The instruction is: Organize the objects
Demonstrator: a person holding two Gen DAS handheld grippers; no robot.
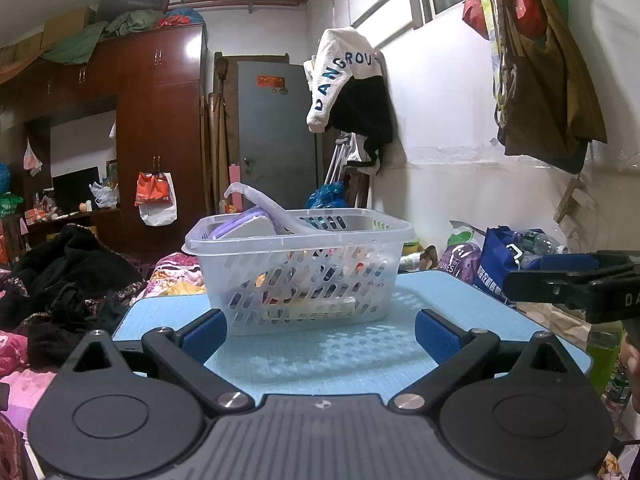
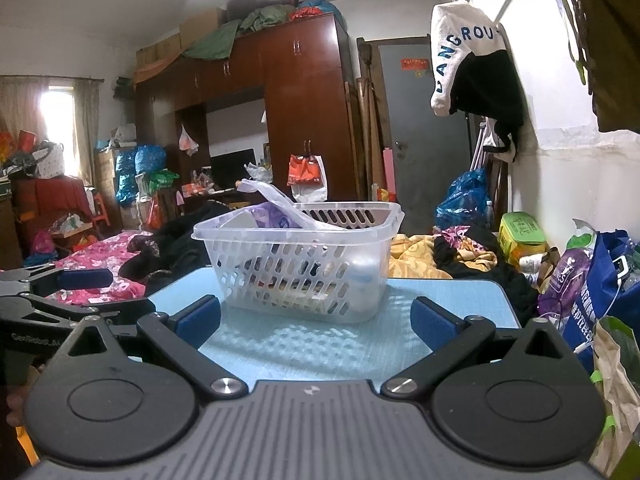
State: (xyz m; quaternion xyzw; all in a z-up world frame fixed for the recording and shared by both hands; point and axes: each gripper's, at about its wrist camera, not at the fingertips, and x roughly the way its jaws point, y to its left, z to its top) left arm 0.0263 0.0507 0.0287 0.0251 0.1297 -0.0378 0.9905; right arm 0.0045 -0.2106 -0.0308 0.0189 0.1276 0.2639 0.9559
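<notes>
The jaws of the left gripper [image 1: 320, 330] and the right gripper [image 2: 316, 320] are spread wide and nothing is held between them; both are kept low over the near edge of the blue table [image 1: 344, 364]. Just ahead, the clear plastic basket [image 1: 298, 270] is seen standing on that table, already filled with a purple-lidded box [image 1: 244, 226], a pale pouch and smaller packets. No loose item is seen on the tabletop, so the sorting is judged largely done.

light blue table [image 1: 360, 360]; clear perforated basket [image 1: 300, 276] resting on it
</notes>
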